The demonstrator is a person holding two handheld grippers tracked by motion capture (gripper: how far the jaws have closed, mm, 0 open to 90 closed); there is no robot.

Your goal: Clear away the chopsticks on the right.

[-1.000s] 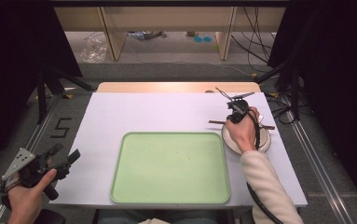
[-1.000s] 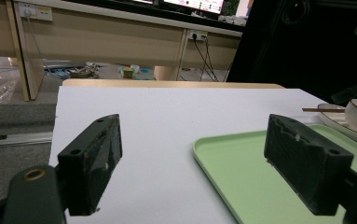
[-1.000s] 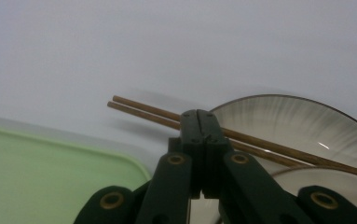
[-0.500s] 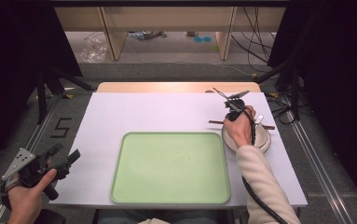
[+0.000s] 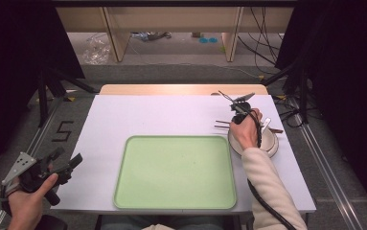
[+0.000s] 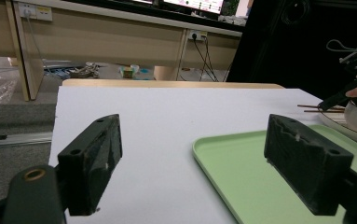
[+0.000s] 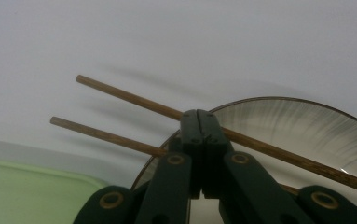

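Chopsticks (image 7: 134, 105) lay across the rim of a bowl (image 5: 270, 143) at the counter's (image 5: 171, 117) right side, where the right gripper (image 7: 199, 122) hovered with jaws fully closed on nothing, while the left gripper (image 6: 192, 158) hung wide open and empty near a green tray (image 5: 171, 201).

**Colours on your table**

Your chopsticks (image 7: 120, 95) are plain brown wood; the plate (image 7: 306, 126) under them is off-white with fine grey streaks and a thin dark rim; your tray (image 5: 175, 171) is a flat pale green with no pattern; the table sheet (image 5: 147, 115) is plain white, edged at the far side by a light wooden strip (image 5: 181, 89); both your right gripper (image 7: 199, 116) and left gripper (image 6: 204, 154) are matt black; the right one carries brass-coloured rivets.
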